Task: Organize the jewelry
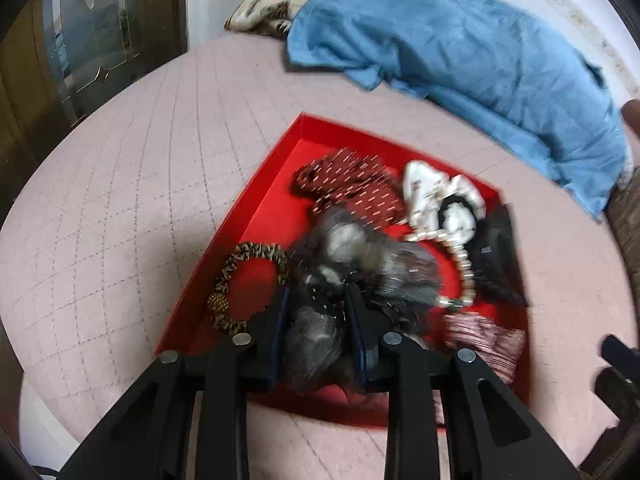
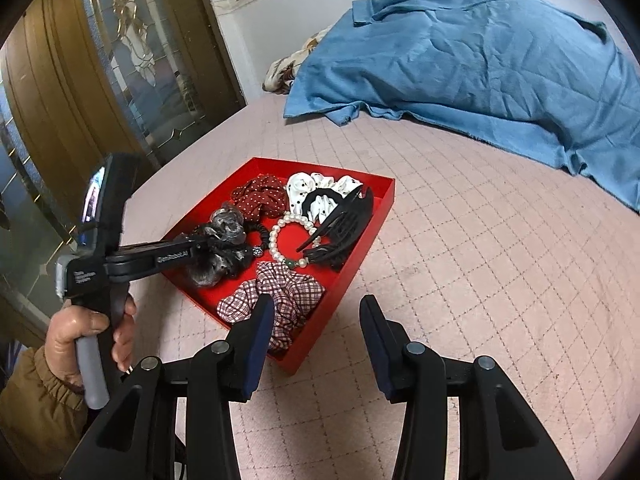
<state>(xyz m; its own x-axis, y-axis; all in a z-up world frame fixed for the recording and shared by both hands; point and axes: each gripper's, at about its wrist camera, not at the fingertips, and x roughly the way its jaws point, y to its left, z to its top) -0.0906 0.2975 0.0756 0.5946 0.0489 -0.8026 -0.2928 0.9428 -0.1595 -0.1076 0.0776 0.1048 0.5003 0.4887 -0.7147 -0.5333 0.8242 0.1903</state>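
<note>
Pink quilted bed [image 2: 460, 240], glass door [image 2: 132, 60] behind, blue cloth [image 2: 460, 60] at back, red tray [image 2: 352, 276] w/ hair ties, left gripper [image 1: 316, 312] squeezing grey fluffy scrunchie [image 1: 360, 248], right gripper [image 2: 316, 320] open, holding nothing.

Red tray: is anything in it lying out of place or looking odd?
Mostly not. In the red tray the black hair claw lies tilted, its tip over the pearl bracelet. The left gripper is closed on the grey scrunchie; nothing seems spilled or damaged.
</note>
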